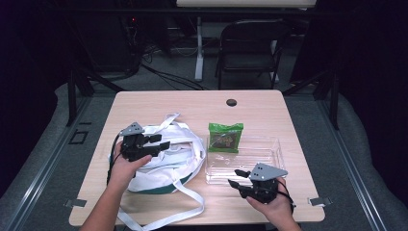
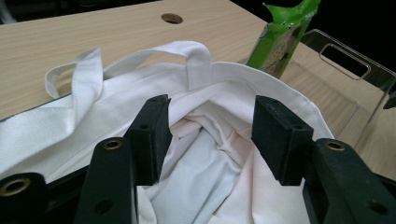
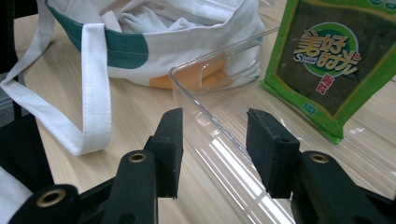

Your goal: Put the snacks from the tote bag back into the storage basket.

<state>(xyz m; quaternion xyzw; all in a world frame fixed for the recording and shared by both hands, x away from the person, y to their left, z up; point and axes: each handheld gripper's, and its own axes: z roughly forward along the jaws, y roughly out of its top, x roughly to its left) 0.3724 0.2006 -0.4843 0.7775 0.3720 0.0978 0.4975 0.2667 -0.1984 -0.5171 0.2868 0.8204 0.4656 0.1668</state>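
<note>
A white cloth tote bag (image 1: 168, 161) with long straps lies on the left half of the table; its open mouth (image 2: 205, 154) faces my left gripper (image 1: 156, 141), which hovers open over it with nothing between the jaws. A green snack packet (image 1: 225, 136) leans in the far left end of a clear plastic tray (image 1: 269, 159). In the right gripper view the packet (image 3: 327, 65) stands right of the tray's near rim (image 3: 210, 114). My right gripper (image 1: 238, 178) is open, low over the table at the tray's front edge, holding nothing.
The wooden table (image 1: 144, 103) has a round cable hole (image 1: 231, 102) near its far edge. A bag strap (image 1: 187, 202) trails toward the front edge. A dark folding chair (image 1: 250, 48) stands beyond the table.
</note>
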